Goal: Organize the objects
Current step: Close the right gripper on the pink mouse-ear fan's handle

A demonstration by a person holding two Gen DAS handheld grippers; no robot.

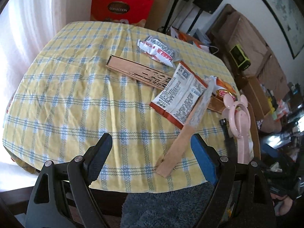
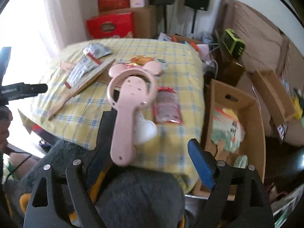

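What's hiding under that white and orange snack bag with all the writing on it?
The snack bag lies on a flat wooden folded fan on the checked tablecloth. A wooden stick crosses over the bag's edge. The fan's covered end cannot be seen.

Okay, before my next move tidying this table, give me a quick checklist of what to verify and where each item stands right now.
1. Left gripper open: ok.
2. Right gripper open: ok.
3. Pink fan free of the right gripper: cannot tell; its handle sits close to one finger.
4. Stick between the left gripper's fingers, ungripped: ok.
5. Stick clear of other things: not ok; it crosses a packet.
6. Box beside the table open: ok.
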